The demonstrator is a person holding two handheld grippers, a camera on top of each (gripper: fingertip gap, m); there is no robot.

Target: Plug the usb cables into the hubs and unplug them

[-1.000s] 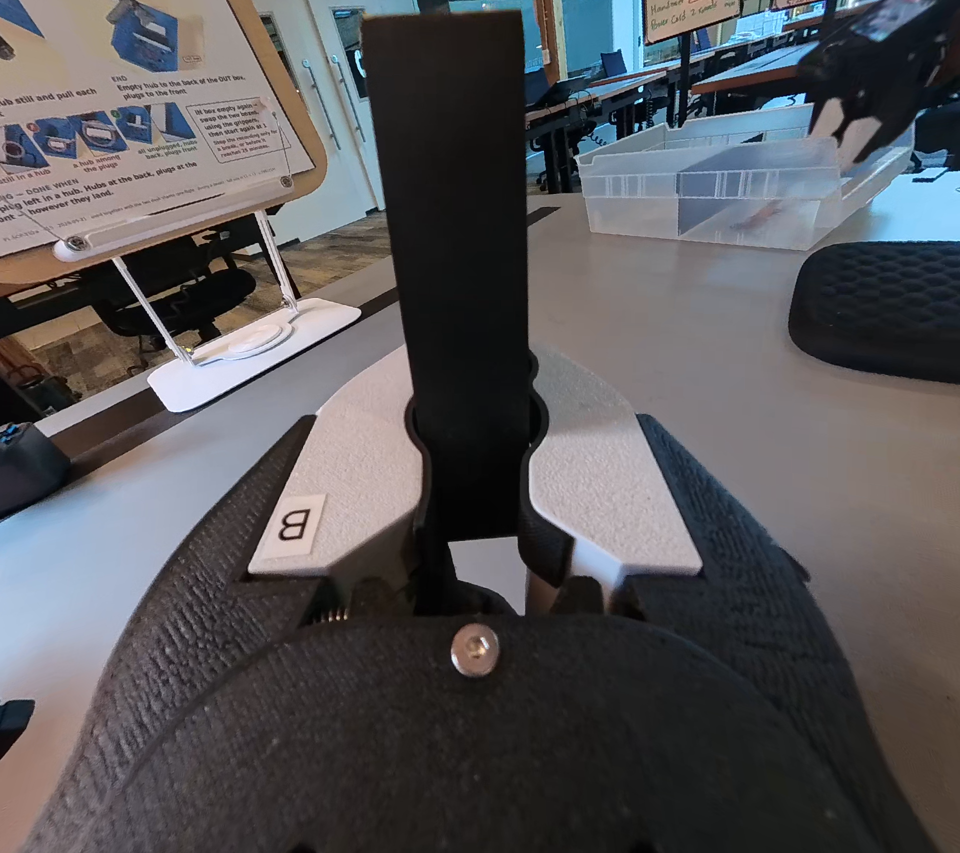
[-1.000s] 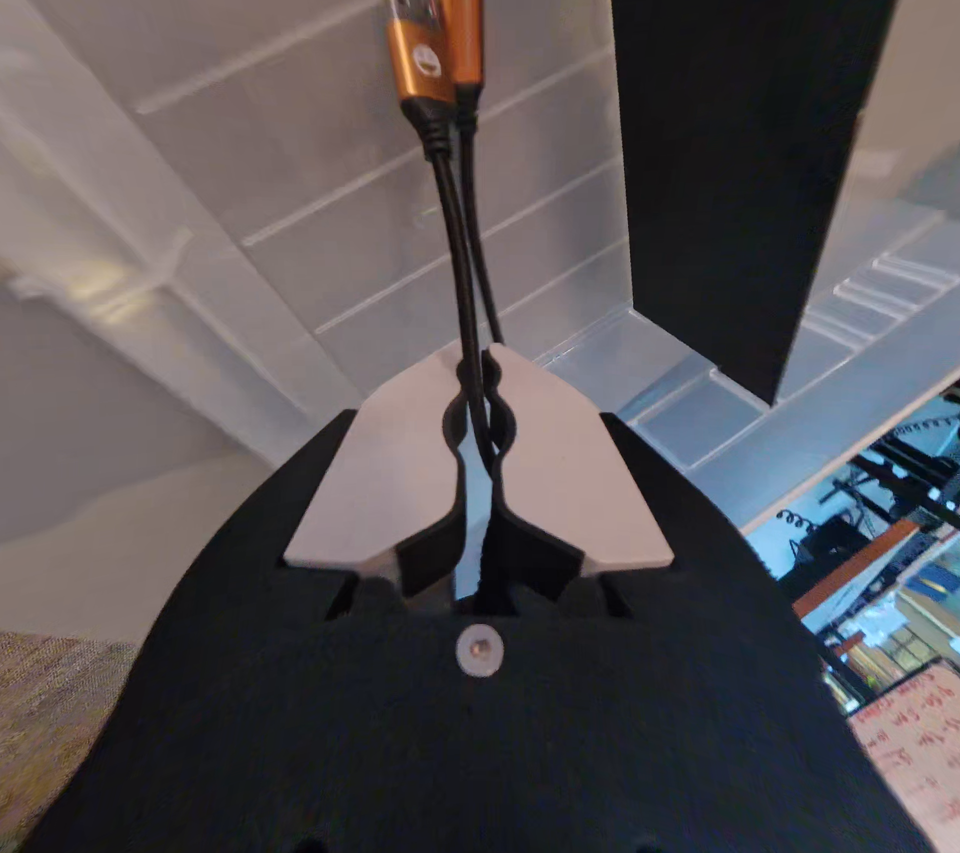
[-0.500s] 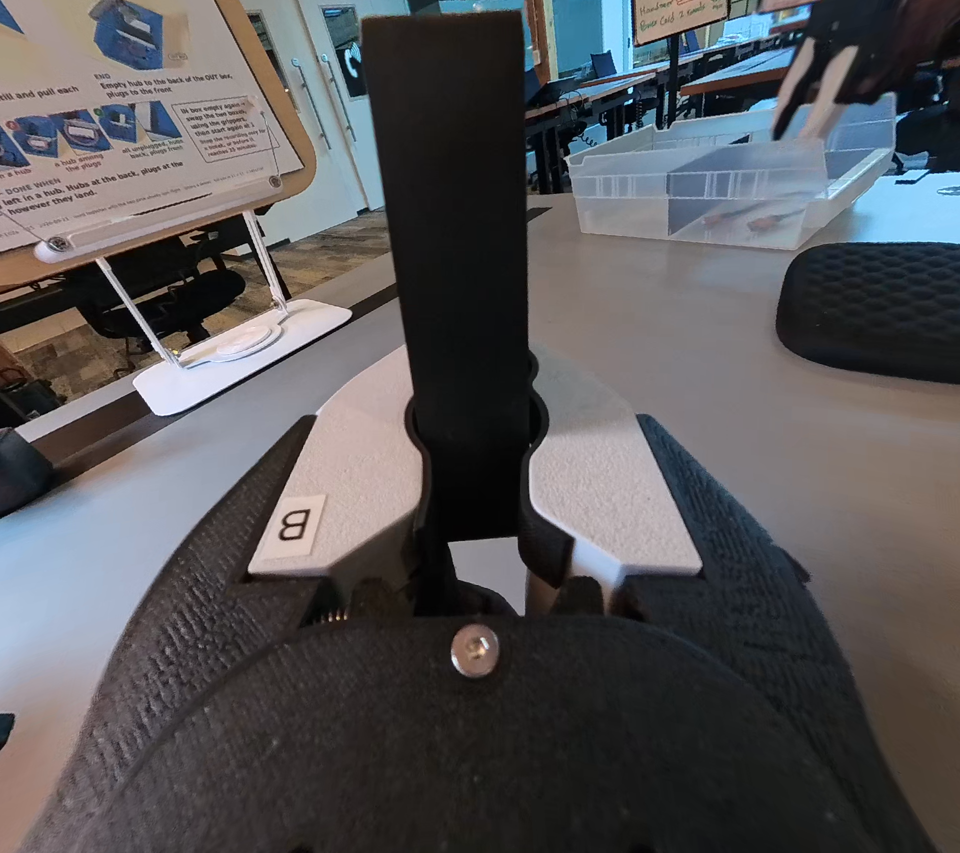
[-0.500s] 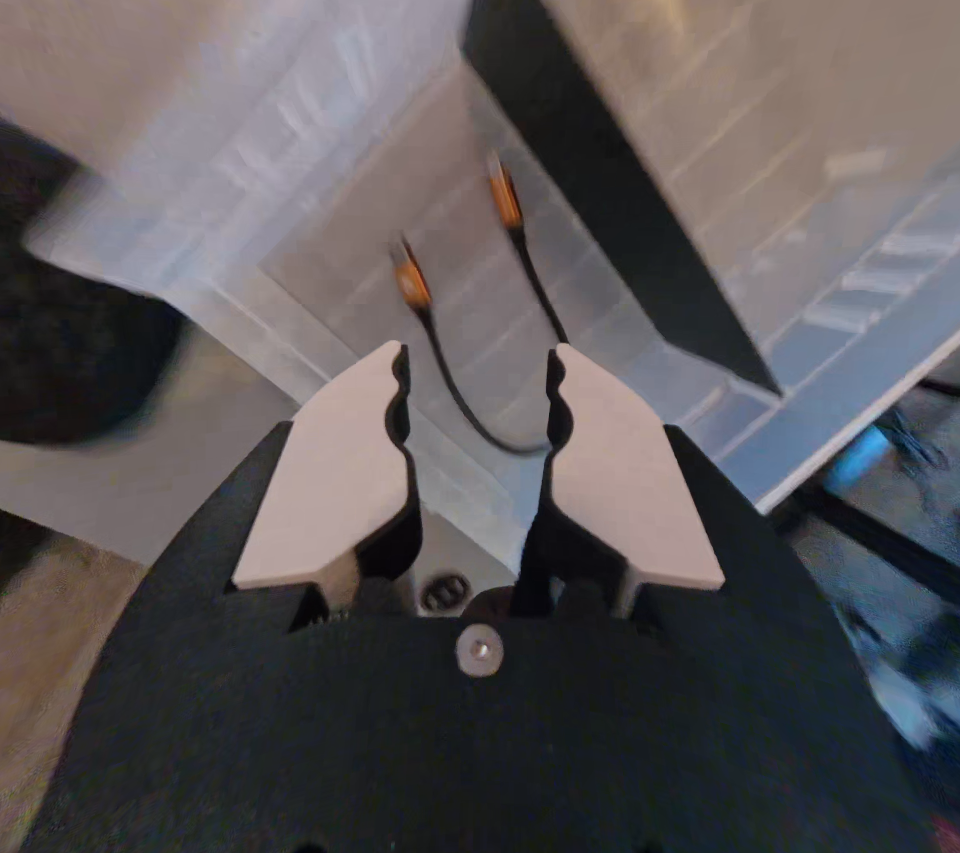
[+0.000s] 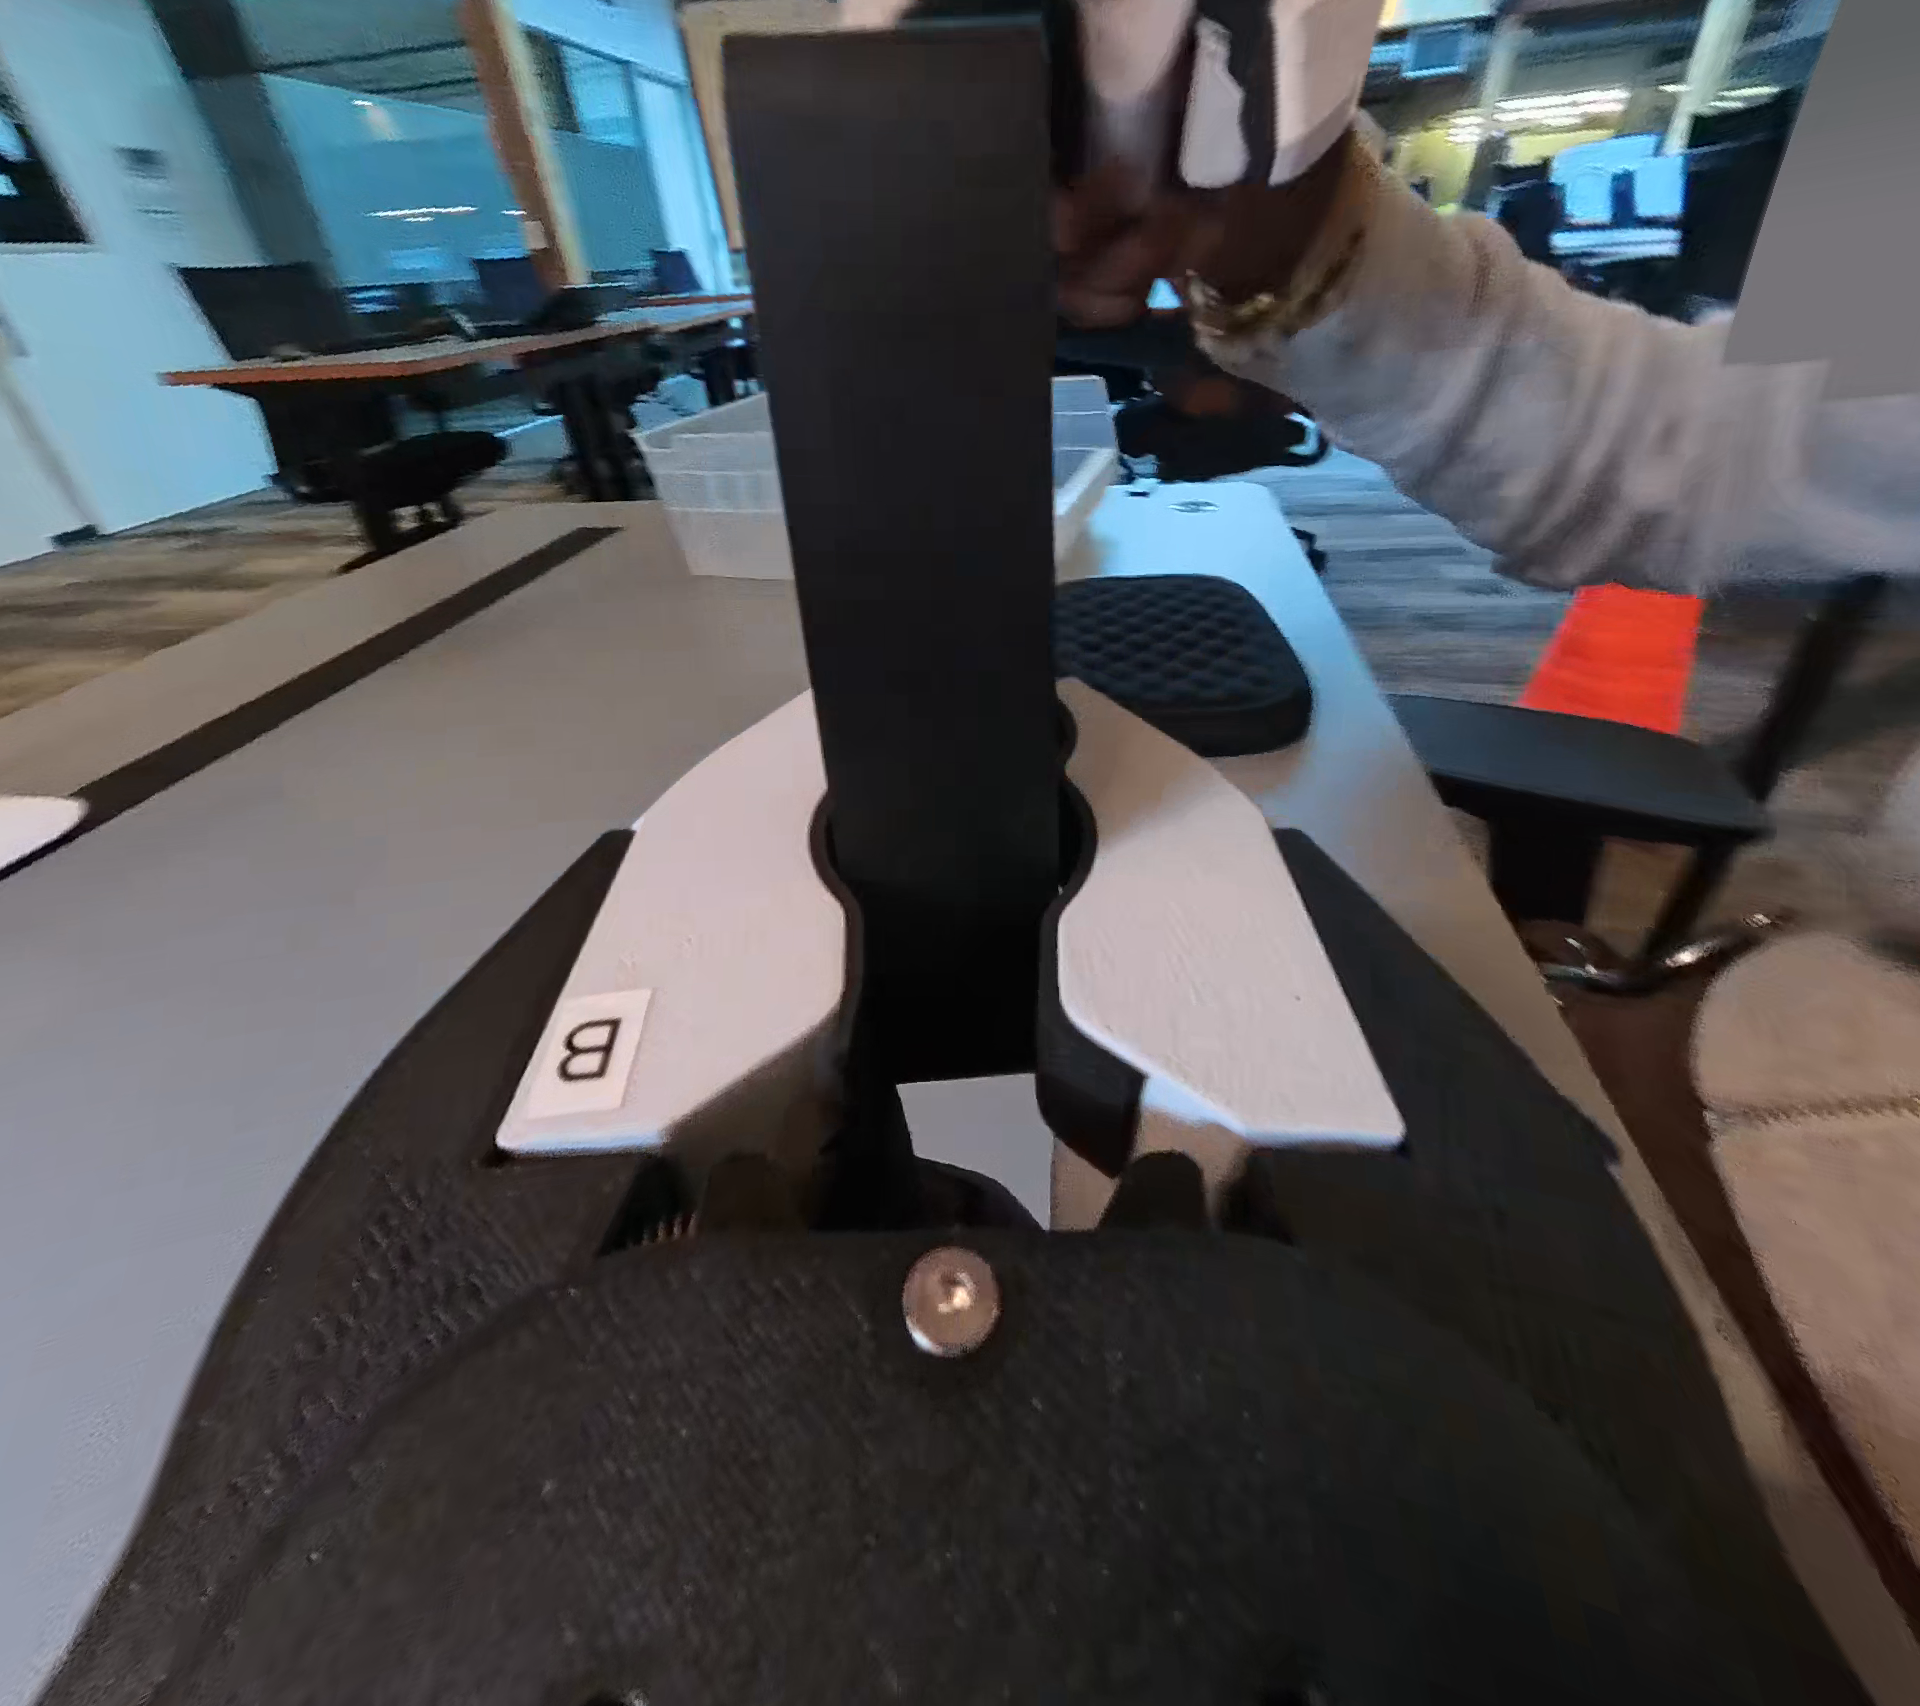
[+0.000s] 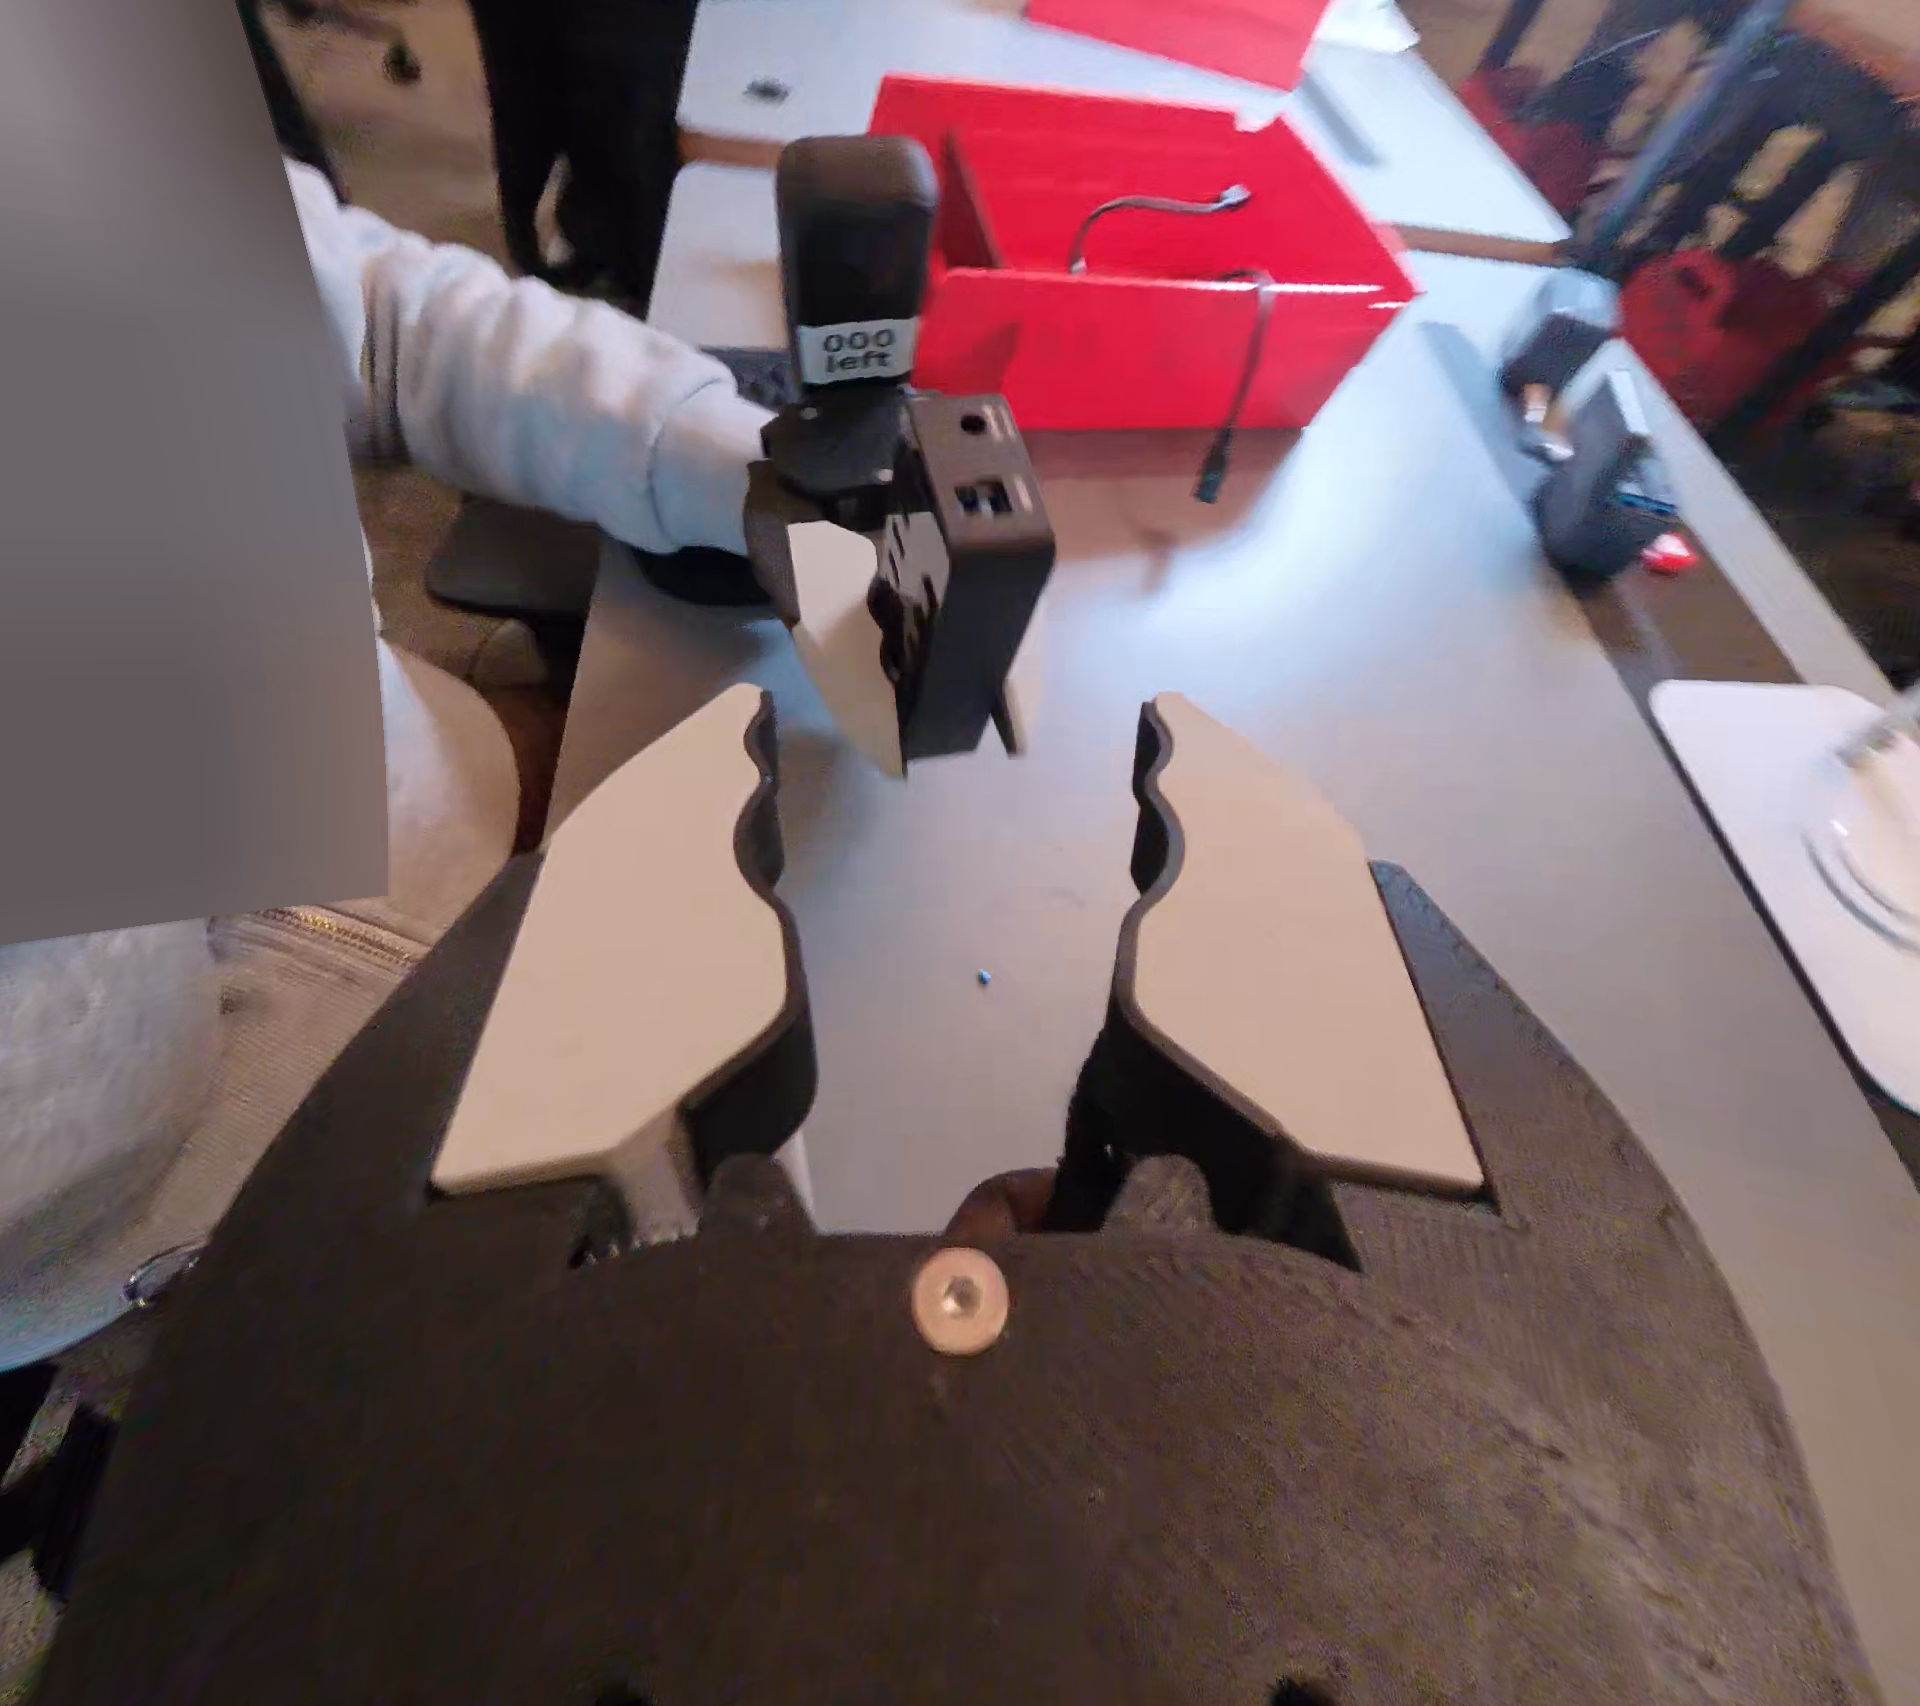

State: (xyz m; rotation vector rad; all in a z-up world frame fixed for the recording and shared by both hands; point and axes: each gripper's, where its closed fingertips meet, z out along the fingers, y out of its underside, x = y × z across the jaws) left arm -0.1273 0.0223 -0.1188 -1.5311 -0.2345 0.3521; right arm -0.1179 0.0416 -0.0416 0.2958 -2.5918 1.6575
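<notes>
The left gripper point(image 5: 951, 835) is pinching a black USB hub point(image 5: 899, 430) between its white fingers point(image 5: 727, 950), holding it upright above the grey counter point(image 5: 343, 825). From the right wrist view the same hub point(image 6: 971, 576) is showing its end with two ports, clamped in the left gripper point(image 6: 894, 669) at the left edge of the counter point(image 6: 1299, 721), with a pale sleeve point(image 6: 540, 399) reaching in from the left. The right gripper point(image 6: 951, 809) is hanging over the counter with its fingers point(image 6: 634, 960) spread wide and nothing between them; in the left wrist view it point(image 5: 1143, 46) is appearing high and far, just right of the hub's top, blurred. Far behind the hub a red bin point(image 6: 1143, 285) is sitting on the counter with a black cable point(image 6: 1153, 217) lying inside and another black cable point(image 6: 1242, 399) draping over its near wall onto the counter. In the left wrist view a clear plastic bin point(image 5: 717, 493) is standing far on the counter, partly hidden by the hub, and a black honeycomb-textured pad point(image 5: 1174, 659) is lying nearer, right of the hub
</notes>
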